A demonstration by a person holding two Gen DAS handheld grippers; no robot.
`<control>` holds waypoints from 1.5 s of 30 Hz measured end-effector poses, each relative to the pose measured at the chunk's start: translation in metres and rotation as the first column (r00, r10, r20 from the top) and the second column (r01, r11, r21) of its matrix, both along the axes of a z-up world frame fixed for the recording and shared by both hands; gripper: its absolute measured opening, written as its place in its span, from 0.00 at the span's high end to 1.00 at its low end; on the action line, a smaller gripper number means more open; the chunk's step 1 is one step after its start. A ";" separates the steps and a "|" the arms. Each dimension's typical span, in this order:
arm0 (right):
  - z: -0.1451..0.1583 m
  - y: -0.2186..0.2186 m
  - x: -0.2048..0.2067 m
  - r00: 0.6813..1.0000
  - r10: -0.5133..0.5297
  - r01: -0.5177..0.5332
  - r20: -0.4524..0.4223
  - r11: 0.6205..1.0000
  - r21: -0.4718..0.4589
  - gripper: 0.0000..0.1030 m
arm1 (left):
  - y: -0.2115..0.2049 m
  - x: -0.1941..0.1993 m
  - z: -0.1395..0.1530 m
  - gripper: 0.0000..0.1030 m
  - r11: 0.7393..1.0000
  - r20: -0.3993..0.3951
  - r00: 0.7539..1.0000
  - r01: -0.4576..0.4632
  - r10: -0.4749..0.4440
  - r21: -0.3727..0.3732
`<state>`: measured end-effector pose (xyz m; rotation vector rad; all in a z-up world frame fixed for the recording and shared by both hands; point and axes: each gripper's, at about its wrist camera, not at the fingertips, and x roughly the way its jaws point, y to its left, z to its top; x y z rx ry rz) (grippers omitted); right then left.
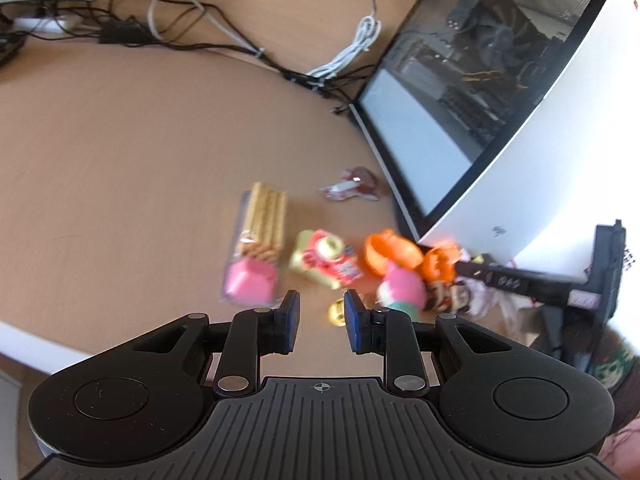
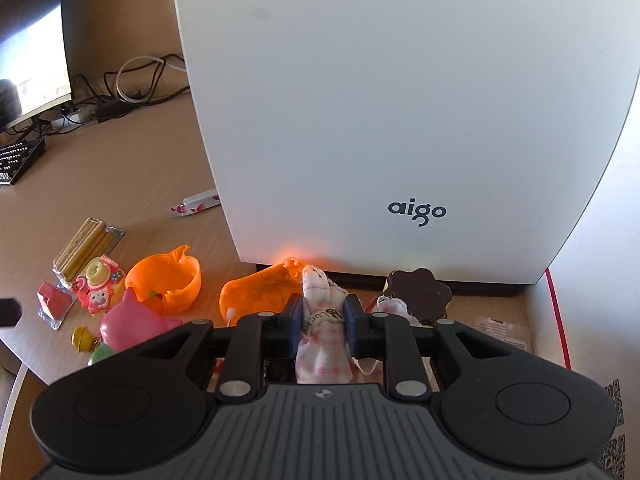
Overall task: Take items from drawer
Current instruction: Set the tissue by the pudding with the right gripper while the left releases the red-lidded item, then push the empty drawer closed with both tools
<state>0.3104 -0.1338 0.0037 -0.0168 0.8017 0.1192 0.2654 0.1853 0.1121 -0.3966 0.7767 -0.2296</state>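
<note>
Where the white case walls off the front, right tongs clamp a pink cloth doll. Left tongs stand apart, empty, above toys; bare wooden table lies open to their left.

You're at a light wood desk with tangled cables, a white computer case, monitor, sunlit.

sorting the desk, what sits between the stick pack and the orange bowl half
In the right wrist view, a Hello Kitty toy packet lies between the stick pack and the orange bowl half.
</note>
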 end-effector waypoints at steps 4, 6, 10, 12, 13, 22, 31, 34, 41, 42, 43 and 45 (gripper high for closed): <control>0.011 0.002 -0.007 0.999 0.008 -0.008 0.032 1.000 -0.003 0.72 | 0.015 -0.017 0.009 0.75 0.998 0.009 0.998 -0.056 0.056 0.040; 0.021 0.003 -0.016 0.997 0.009 -0.009 0.071 1.000 -0.006 0.66 | 0.022 -0.028 0.017 0.75 0.996 0.023 0.997 -0.075 0.074 0.048; 0.046 0.007 -0.038 0.988 -0.005 0.006 0.154 1.000 -0.006 0.53 | 0.030 -0.054 0.038 0.75 0.993 0.060 0.994 -0.092 0.087 0.071; 0.059 0.009 -0.051 0.981 -0.015 0.017 0.194 1.000 -0.006 0.51 | 0.033 -0.068 0.051 0.75 0.991 0.075 0.992 -0.106 0.100 0.084; 0.066 0.011 -0.058 0.976 -0.025 0.027 0.215 1.000 -0.010 0.51 | 0.035 -0.075 0.058 0.75 0.989 0.085 0.990 -0.116 0.108 0.087; 0.108 0.044 -0.174 0.912 -0.096 0.099 0.399 0.995 0.013 0.24 | 0.025 -0.144 0.085 0.74 0.981 0.210 0.974 -0.116 0.082 0.153; 0.091 0.060 -0.274 0.929 -0.136 0.131 0.344 0.991 0.037 0.22 | -0.030 -0.209 0.051 0.74 0.978 0.195 0.981 -0.015 -0.027 0.209; 0.082 0.055 -0.301 0.945 -0.120 0.116 0.304 0.993 0.034 0.22 | -0.052 -0.231 0.037 0.74 0.976 0.165 0.986 -0.006 -0.030 0.216; 0.046 0.038 -0.379 0.945 -0.142 0.153 0.295 0.988 -0.015 0.22 | -0.112 -0.295 -0.005 0.74 0.961 0.174 0.984 -0.087 0.041 0.262; 0.037 0.036 -0.389 0.945 -0.153 0.167 0.290 0.986 -0.023 0.22 | -0.119 -0.301 -0.013 0.74 0.956 0.172 0.985 -0.080 0.031 0.282; 0.028 0.035 -0.399 0.945 -0.155 0.170 0.288 0.985 -0.027 0.22 | -0.126 -0.306 -0.021 0.74 0.946 0.163 0.986 -0.076 0.025 0.315; 0.006 0.034 -0.414 0.946 -0.159 0.176 0.283 0.984 -0.036 0.22 | -0.135 -0.312 -0.039 0.74 0.938 0.152 0.988 -0.087 0.037 0.336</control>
